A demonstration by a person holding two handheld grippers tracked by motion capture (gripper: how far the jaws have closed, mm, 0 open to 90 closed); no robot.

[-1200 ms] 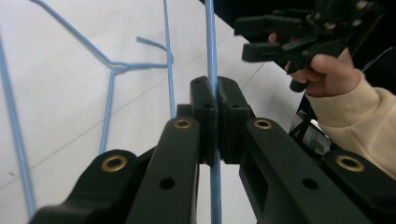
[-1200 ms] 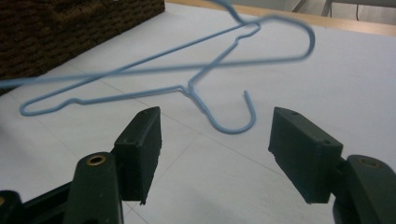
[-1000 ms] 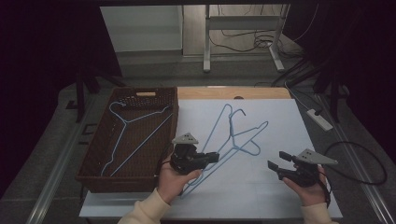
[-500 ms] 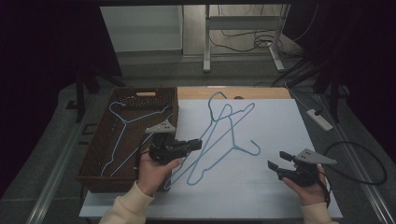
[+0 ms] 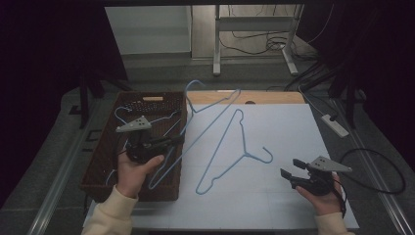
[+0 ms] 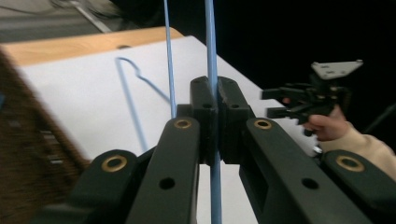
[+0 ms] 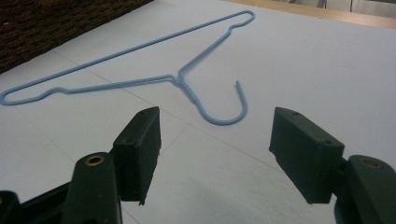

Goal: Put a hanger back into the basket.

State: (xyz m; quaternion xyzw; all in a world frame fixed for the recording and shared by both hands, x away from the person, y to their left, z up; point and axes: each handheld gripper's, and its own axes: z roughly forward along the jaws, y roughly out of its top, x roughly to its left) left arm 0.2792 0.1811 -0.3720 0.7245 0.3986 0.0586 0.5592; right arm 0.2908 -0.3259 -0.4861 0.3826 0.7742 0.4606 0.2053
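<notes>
A: Why is the left hand-held gripper [image 5: 172, 141] clamped tight on one wire of that blue hanger [image 5: 208, 113]?

B: Probably to carry it into the wicker basket [image 5: 106, 161]; pinching the thin wire keeps it from slipping. The hanger hangs over the basket's right rim, where a second ago it lay well right of the basket on the worktop [image 5: 284, 132].

A: And the right hand-held gripper [image 5: 289, 169]?

B: Jaws wide apart, holding nothing, far right of the basket, unmoved. It faces the second hanger [image 7: 140, 70], likely waiting its turn.
</notes>
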